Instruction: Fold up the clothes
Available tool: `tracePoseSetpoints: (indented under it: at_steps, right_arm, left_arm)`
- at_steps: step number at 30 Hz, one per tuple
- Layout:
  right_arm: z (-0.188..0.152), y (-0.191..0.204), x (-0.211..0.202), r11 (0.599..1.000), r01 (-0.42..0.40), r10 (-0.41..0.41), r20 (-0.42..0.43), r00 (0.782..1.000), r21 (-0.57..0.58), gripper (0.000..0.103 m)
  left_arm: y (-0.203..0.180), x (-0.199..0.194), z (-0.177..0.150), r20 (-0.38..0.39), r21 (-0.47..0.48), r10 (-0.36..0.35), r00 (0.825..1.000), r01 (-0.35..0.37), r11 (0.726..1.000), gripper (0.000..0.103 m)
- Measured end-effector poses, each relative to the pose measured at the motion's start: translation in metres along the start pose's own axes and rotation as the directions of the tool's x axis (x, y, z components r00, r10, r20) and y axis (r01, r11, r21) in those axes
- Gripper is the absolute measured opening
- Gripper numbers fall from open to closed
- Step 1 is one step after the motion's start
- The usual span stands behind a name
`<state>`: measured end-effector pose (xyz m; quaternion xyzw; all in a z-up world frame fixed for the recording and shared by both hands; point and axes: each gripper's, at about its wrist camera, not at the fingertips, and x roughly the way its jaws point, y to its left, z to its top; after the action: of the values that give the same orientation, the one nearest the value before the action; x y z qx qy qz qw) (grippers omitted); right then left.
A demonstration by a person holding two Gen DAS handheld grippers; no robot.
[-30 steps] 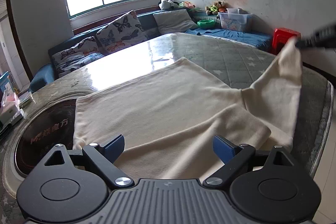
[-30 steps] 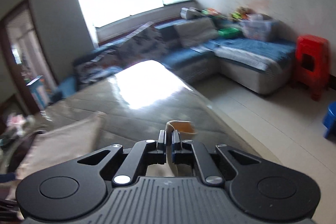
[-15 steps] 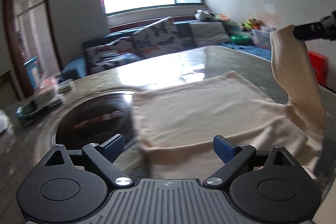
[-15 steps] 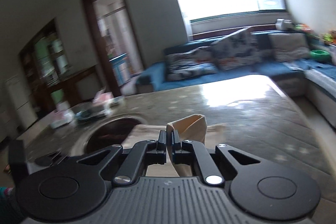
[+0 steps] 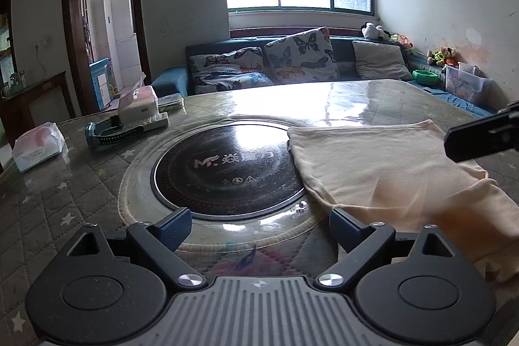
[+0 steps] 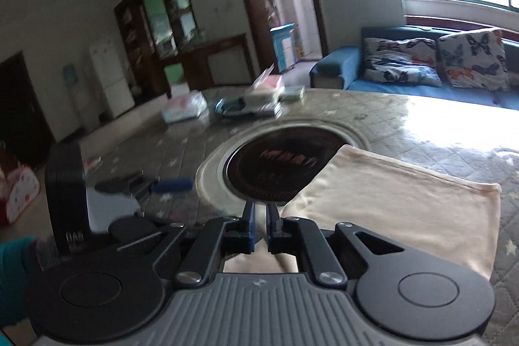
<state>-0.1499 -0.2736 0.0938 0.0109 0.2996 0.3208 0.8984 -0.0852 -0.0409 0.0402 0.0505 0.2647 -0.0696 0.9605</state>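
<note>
- Left hand-held gripper [image 5: 256,227]: jaws wide apart, nothing between them, over the counter's [image 5: 81,184] near edge by the round black hob [image 5: 223,164].
- Cream garment [image 5: 389,171]: flat on the counter's right side, left edge overlapping the hob.
- Right hand-held gripper [image 6: 261,216]: jaws opening, narrow gap, no cloth visibly pinched.

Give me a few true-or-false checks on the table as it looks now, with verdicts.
1. The left gripper is open with nothing between its fingers. True.
2. The cloth covers the whole black cooktop. False: it reaches only the cooktop's edge; most of the cooktop is bare.
3. A tissue pack lies on the table. True.
4. The butterfly cushions lie on the table. False: they are on the sofa.
</note>
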Motion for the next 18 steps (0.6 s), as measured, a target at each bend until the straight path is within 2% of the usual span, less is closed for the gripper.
tracePoseSetpoints:
  at_steps: [3, 5, 6, 8, 11, 14, 18]
  right_arm:
    - [-0.001, -0.004, -0.008, 1.0, 0.014, -0.014, 0.008, 1.0, 0.007, 0.009]
    - [-0.003, -0.014, -0.019, 0.999, 0.052, -0.052, 0.007, 0.999, 0.009, 0.01]
    - [-0.005, -0.018, -0.025, 0.997, 0.074, -0.074, 0.005, 0.997, 0.008, 0.011]
    - [-0.012, -0.028, -0.037, 0.991, 0.133, -0.133, -0.012, 0.991, 0.007, 0.019]
    - [-0.027, -0.046, -0.052, 0.972, 0.235, -0.235, -0.057, 0.97, -0.004, 0.021]
    - [-0.051, -0.063, -0.064, 0.952, 0.305, -0.301, -0.125, 0.946, 0.015, 0.021]
    - [-0.078, -0.077, -0.071, 0.939, 0.341, -0.328, -0.179, 0.928, 0.046, 0.021]
  left_arm:
    - [-0.003, -0.002, 0.001, 0.007, 0.005, -0.012, 1.0, 0.012, 1.0, 0.092]
    - [-0.008, -0.005, 0.002, 0.014, 0.019, -0.039, 0.999, 0.039, 0.999, 0.092]
    - [-0.011, -0.006, 0.002, 0.018, 0.027, -0.054, 0.998, 0.053, 0.998, 0.087]
    - [-0.02, -0.007, 0.003, 0.022, 0.048, -0.089, 0.996, 0.088, 0.995, 0.083]
    - [-0.035, -0.009, 0.002, 0.015, 0.087, -0.154, 0.988, 0.152, 0.985, 0.072]
    - [-0.053, -0.005, -0.002, -0.013, 0.137, -0.206, 0.978, 0.206, 0.969, 0.059]
    - [-0.071, 0.005, -0.007, -0.049, 0.178, -0.221, 0.974, 0.226, 0.958, 0.058]
